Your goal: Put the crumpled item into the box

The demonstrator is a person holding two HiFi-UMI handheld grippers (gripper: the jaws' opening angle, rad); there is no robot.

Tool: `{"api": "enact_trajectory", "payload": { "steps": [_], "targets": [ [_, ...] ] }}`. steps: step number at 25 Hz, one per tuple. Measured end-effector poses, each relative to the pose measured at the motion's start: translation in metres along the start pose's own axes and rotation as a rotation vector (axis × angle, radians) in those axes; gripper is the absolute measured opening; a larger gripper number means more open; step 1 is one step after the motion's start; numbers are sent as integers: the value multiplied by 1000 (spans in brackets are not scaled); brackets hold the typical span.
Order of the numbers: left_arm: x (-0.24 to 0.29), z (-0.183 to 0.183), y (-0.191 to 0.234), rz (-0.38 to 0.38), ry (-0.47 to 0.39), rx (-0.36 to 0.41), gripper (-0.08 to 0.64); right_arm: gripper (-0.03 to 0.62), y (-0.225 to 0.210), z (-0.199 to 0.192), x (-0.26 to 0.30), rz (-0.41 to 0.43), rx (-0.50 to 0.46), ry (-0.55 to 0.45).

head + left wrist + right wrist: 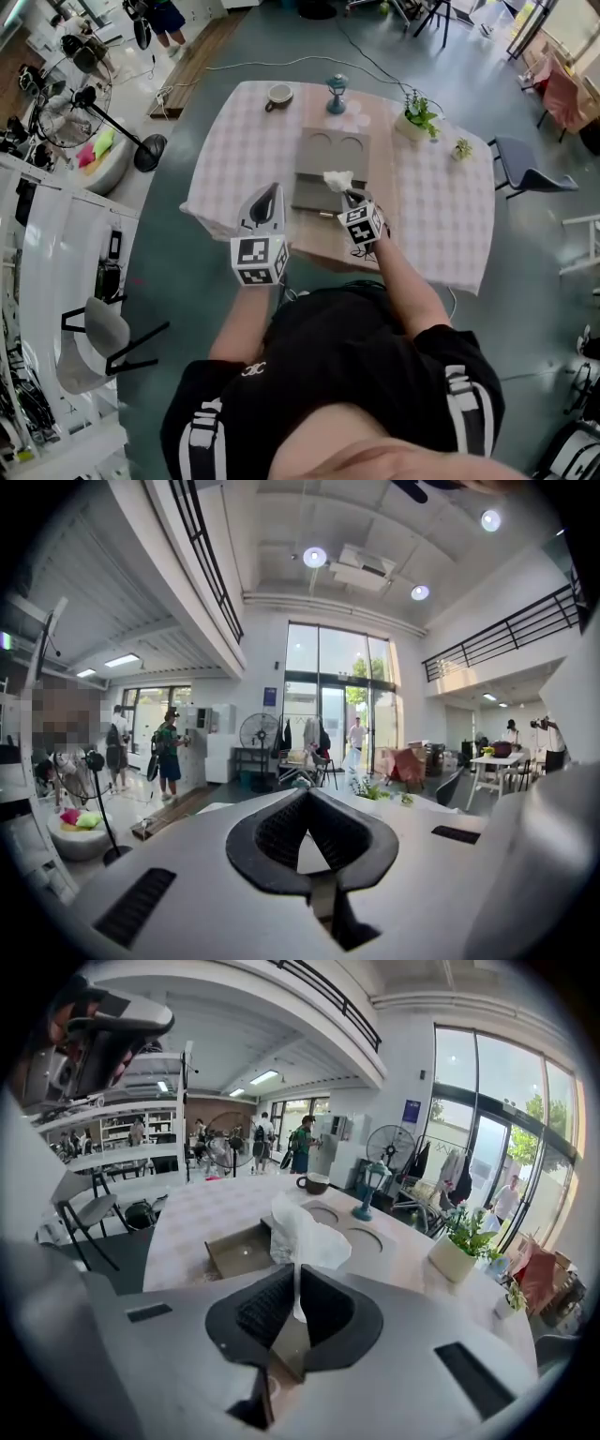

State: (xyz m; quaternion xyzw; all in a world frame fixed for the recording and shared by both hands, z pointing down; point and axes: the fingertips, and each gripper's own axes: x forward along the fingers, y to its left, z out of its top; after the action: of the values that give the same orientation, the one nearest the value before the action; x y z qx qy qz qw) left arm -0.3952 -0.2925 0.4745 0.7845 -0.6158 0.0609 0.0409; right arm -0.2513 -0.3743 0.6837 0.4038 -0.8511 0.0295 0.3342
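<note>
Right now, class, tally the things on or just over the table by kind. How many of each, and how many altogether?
potted plants: 2
cup: 1
lamp: 1
box: 1
crumpled tissue: 1
Total: 6

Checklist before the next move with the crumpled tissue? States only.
1. White crumpled tissue pinched in right tongs: ok.
2. Open compartment of brown flat box looks empty: ok.
3. Tissue centred over that compartment: cannot tell; the head view puts it near the right edge, height unclear.
4. Left tongs shut, empty, off the box's left side: ok.
5. Dark mug, blue lamp ornament and potted plant stand clear at the far side of the checked-cloth table: ok.
</note>
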Motion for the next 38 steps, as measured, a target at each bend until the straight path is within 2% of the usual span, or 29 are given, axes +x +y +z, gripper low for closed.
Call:
{"api": "enact_trajectory", "payload": {
  "steps": [8, 14, 17, 19, 23, 28, 33, 38],
  "targets": [
    [2, -6, -1, 8, 18, -9, -10, 23, 1, -40, 19, 14, -3, 163],
    [1, -6, -8, 2, 22, -9, -11, 31, 4, -46, 23, 57, 20, 198],
    [1, -4, -12, 3, 17, -8, -10, 105, 11, -58, 21, 118, 98, 224],
    [2, -3, -13, 5, 14, -8, -10, 128, 15, -61, 18, 153, 141, 220],
    [5, -4, -20, 4, 7, -10, -11, 130, 8, -27, 4, 163, 144, 48],
    [11, -2, -33, -8, 2, -13, -9, 129, -25, 31, -38, 96, 207, -217],
    [19, 3, -44, -9, -13, -13, -11, 126, -67, 84, -94, -27, 222, -418],
    [27, 8, -56, -22, -21, -13, -9, 98, -107, 120, -153, -181, 241, -562]
  ]
}}
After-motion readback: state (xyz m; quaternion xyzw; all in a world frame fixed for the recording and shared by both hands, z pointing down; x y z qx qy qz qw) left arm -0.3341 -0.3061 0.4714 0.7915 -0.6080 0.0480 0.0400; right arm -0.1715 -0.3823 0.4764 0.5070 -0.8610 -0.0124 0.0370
